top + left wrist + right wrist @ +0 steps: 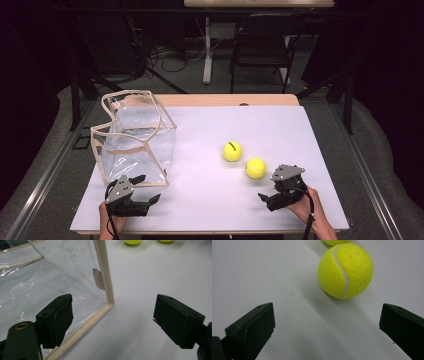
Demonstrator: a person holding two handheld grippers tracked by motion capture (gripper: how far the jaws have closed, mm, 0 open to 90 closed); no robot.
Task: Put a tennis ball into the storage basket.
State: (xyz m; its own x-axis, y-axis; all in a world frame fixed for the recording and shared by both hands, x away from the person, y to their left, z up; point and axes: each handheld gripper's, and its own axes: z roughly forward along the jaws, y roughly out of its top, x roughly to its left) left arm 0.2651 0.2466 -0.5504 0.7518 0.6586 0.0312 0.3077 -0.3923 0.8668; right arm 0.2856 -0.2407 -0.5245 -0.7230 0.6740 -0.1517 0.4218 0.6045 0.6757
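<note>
I've got my right gripper (325,327) gaping wide, empty, near ball (345,271) just ahead, seam running upright. Second ball (337,242) behind it, cut off. Left gripper (113,322) wide too, empty, beside the clear bag's (106,282) corner.

In my right gripper view, the farther tennis ball (335,242) beyond the near tennis ball (345,270) is cut by the top edge. In my left gripper view, both balls are likewise cut off above the clear bag (45,285), whose top runs out of frame.
</note>
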